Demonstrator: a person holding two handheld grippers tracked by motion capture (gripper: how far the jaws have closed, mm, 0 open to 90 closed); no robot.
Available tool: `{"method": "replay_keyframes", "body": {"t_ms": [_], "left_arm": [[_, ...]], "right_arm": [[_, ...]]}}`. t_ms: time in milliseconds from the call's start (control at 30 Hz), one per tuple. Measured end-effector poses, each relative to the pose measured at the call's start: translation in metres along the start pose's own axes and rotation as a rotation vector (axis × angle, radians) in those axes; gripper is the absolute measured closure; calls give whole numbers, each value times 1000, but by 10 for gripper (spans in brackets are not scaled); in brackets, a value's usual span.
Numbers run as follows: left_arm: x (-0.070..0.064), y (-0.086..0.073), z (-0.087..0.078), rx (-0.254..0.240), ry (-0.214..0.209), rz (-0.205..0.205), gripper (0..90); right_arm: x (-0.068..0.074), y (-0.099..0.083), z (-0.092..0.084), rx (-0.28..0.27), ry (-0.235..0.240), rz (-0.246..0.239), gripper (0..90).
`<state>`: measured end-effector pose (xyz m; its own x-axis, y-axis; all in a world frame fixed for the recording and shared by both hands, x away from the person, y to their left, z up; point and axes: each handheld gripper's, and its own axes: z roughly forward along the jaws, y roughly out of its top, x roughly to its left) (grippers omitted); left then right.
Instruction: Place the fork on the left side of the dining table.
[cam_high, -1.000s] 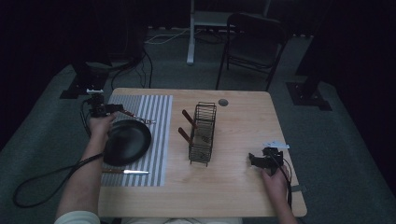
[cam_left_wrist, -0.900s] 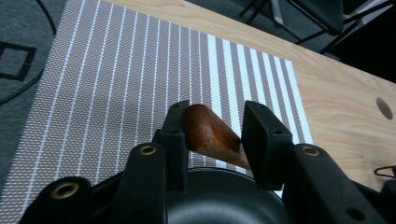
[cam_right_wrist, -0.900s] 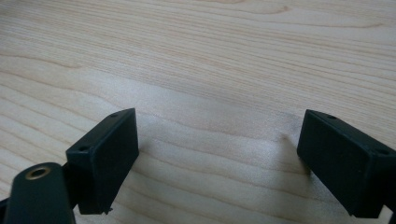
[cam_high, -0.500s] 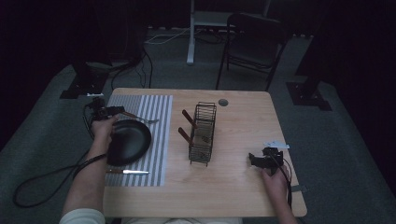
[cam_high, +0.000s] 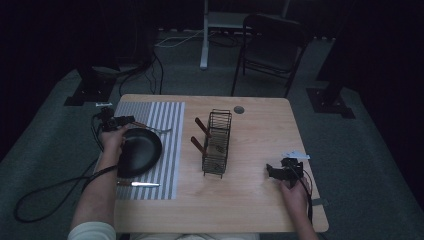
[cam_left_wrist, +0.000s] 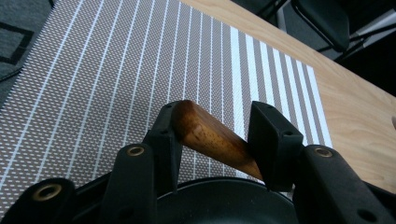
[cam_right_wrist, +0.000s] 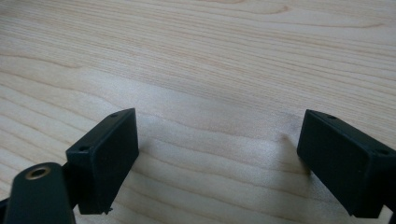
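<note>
While the left gripper (cam_left_wrist: 212, 140) clenched the pan (cam_high: 140, 150) by its wooden handle (cam_left_wrist: 212, 137), nothing was racked. The right gripper (cam_right_wrist: 217, 163) rested released over the table (cam_right_wrist: 233, 56).

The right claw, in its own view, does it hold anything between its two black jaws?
No, the right claw stands open, and just the bare light wooden table lies between its jaws.

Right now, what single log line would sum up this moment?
left gripper: shut on pan handle | pan: over striped mat | right gripper: open above bare table | wire rack: mid-table
</note>
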<state>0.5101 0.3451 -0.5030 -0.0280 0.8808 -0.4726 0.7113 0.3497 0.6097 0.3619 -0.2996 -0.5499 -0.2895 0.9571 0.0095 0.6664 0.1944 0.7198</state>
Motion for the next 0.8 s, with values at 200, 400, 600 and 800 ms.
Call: {"method": "replay_keyframes", "body": {"t_ms": [200, 400, 600, 800], "left_arm": [[0, -2, 4, 4, 92, 36, 502], [-5, -1, 8, 43, 180, 84, 441], [-5, -3, 12, 96, 223, 85, 368], [-8, 0, 7, 91, 230, 85, 297]], "right_arm": [[0, 0, 0, 0, 0, 0, 122], [0, 0, 0, 0, 0, -1, 122], [0, 0, 0, 0, 0, 0, 122], [0, 0, 0, 0, 0, 0, 122]]}}
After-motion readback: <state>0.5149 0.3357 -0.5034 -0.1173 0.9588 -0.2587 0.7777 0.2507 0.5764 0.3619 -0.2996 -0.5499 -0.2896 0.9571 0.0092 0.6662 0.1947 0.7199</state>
